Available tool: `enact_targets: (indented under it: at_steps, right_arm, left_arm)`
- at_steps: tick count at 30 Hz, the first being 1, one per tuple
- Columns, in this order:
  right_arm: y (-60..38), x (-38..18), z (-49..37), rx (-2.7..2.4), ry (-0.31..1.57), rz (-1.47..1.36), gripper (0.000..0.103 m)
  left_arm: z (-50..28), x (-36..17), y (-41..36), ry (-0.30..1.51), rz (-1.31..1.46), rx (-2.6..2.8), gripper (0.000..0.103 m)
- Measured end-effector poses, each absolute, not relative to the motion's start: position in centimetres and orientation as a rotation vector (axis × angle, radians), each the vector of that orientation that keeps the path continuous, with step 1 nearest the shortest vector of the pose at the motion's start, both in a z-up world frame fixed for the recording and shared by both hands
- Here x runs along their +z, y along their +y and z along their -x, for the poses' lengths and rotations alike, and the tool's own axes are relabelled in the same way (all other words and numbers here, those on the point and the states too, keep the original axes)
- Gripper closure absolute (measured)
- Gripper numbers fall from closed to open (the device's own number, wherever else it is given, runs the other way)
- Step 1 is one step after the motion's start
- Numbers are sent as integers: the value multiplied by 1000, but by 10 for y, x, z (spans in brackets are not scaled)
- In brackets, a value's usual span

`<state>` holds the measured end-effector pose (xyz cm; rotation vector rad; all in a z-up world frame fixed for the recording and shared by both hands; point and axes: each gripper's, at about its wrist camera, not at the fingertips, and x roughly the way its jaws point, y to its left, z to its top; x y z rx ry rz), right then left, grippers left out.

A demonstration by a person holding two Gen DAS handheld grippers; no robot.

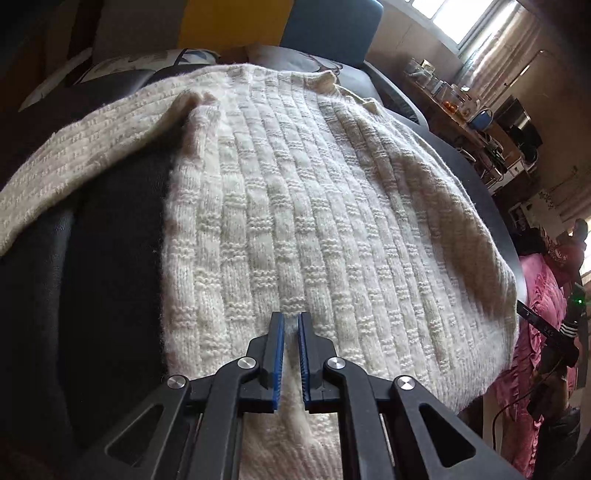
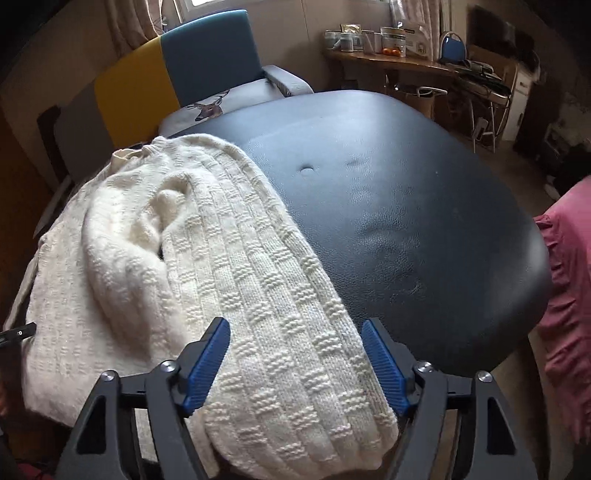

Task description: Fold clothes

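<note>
A: Sweater (image 1: 295,206) first: where does it sit against the left gripper (image 1: 291,321)?

B: Right under it and ahead of it. The two blue pads (image 1: 277,354) are drawn almost together, with a thin ridge of the cream knit pinched up between them near the hem. From there the ribbed body of the sweater runs away from the fingers across a dark padded surface (image 1: 110,258).

A: And to the sides?

B: On the left of that view a sleeve (image 1: 74,166) lies spread outward, apart from the body, with dark padding showing between them. The far edge ends near a blue and yellow chair back (image 1: 332,33).

A: The right gripper (image 2: 295,332)?

B: Spread wide. Its blue pads (image 2: 207,365) stand on either side of a rounded, folded end of the sweater (image 2: 280,332), which lies between them and under them. I cannot tell whether either pad touches the wool; nothing is pinched.

A: Beyond it?

B: The sweater lies bunched on the left half of the dark surface (image 2: 424,206), with a soft hump of fabric in the middle. The right half of the padding is bare. A pink ruffled cloth (image 2: 569,295) hangs just off its right edge, and a cluttered wooden desk (image 2: 406,62) stands by the far wall.
</note>
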<state>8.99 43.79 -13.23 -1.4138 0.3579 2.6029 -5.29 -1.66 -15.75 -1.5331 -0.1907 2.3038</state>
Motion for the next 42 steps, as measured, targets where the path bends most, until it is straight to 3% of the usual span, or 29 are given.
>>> enact_targets:
  at_steps: [2, 5, 6, 9, 10, 13, 21, 24, 25, 27, 29, 30, 33, 42]
  right_arm:
    - [440, -144, -90, 2591, 336, 1449, 27]
    - [419, -149, -89, 2630, 78, 1440, 28]
    - [419, -147, -89, 2636, 87, 1438, 37]
    - [421, -140, -85, 2641, 92, 1446, 83]
    - [421, -137, -82, 2623, 57, 1460, 84]
    - [423, -124, -70, 2608, -77, 1450, 84]
    - [475, -107, 0, 2542, -207, 1395, 83]
    - [496, -127, 21, 2490, -173, 1460, 74]
    - [504, -134, 26, 2469, -143, 1488, 66]
    - [518, -125, 16, 2500, -5, 1452, 60]
    - [529, -106, -8, 2558, 178, 1349, 46]
    - [534, -96, -23, 2587, 279, 1287, 36]
    - [543, -80, -68, 2630, 553, 1150, 33]
    - [532, -134, -96, 2416, 273, 1264, 33]
  left_arm:
    - [51, -150, -8, -121, 1497, 2316, 97]
    - [57, -156, 8, -27, 1516, 2310, 97]
    - [57, -158, 10, -2, 1513, 2310, 96]
    - [56, -162, 13, 64, 1511, 2309, 96]
    - [56, -163, 11, 78, 1514, 2308, 95]
    - [56, -164, 2, 76, 1535, 2303, 94]
    - [58, -162, -19, 70, 1591, 2311, 94]
    - [58, -155, -16, 120, 1649, 2291, 94]
    - [60, -149, -17, 80, 1652, 2271, 95]
    - [66, -130, -19, -22, 1603, 2242, 95]
    - [75, -107, -15, -97, 1505, 2245, 95]
    - [84, -98, -3, -86, 1462, 2244, 95]
    - [106, -77, 44, -25, 1339, 2214, 95]
    - [146, -68, 250, 291, 1122, 1958, 95]
